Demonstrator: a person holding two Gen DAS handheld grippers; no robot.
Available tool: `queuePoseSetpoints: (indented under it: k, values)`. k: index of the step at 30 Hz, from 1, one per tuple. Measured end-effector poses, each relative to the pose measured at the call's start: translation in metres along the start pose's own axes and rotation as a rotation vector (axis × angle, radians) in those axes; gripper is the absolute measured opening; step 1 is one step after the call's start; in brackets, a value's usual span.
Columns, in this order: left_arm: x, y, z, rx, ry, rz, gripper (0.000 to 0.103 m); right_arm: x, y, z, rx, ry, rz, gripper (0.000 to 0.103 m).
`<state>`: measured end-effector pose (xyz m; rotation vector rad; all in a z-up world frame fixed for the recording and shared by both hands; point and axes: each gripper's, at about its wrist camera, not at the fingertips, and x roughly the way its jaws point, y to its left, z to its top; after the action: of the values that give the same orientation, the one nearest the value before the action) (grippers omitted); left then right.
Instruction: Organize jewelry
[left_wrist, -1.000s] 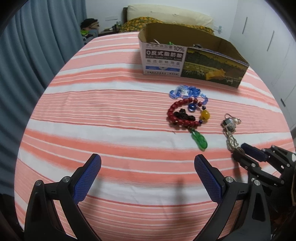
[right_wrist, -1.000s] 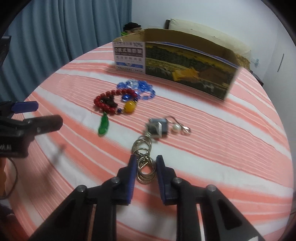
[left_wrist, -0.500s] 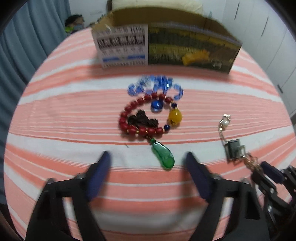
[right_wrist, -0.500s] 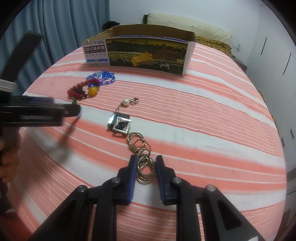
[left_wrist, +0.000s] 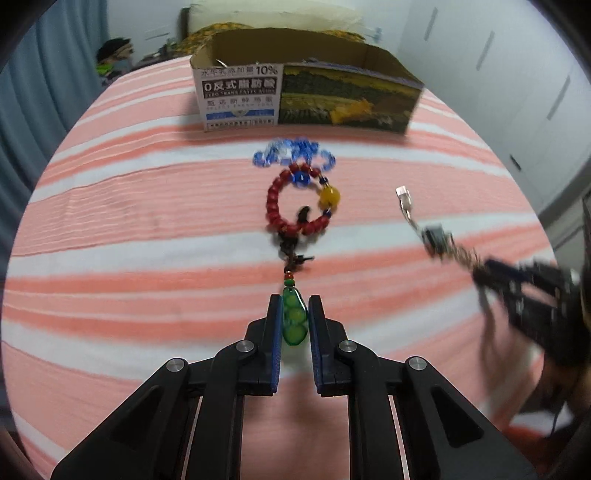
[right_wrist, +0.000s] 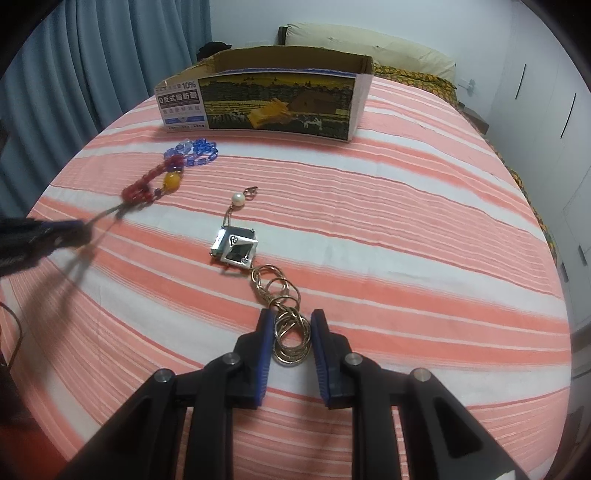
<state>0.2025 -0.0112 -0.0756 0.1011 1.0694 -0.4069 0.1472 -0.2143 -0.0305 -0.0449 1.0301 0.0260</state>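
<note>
Green charm (left_wrist: 294, 320): my left gripper (left_wrist: 294, 322) just closed its jaws on it, near me.
Rings (right_wrist: 291, 338): my right gripper (right_wrist: 292, 341) is clamped on them.
Box (left_wrist: 306, 88): far; I think lift slowly so beads (left_wrist: 295, 206) don't snag.

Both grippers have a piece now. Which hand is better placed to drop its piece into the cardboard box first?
Probably the left. The left gripper has just closed on the green pendant and faces the cardboard box almost head-on. The right gripper, holding the key rings, sits off to the side.
</note>
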Motion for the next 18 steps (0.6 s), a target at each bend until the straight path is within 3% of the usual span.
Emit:
queuePoseSetpoints:
  k: [6,12,18]
  values:
    - [-0.003,0.003,-0.020,0.041,0.019,-0.008,0.013,-0.004,-0.006,-0.004,0.003,0.017,0.001,0.021]
    - [-0.034,0.007,-0.022,0.000,-0.048,-0.065,0.012,-0.014,-0.009,-0.005,0.009,0.003,-0.008,0.021]
    - [-0.034,0.014,-0.024,-0.001,-0.055,-0.020,0.012,-0.019,-0.009,-0.007,-0.001,-0.009,-0.020,0.021]
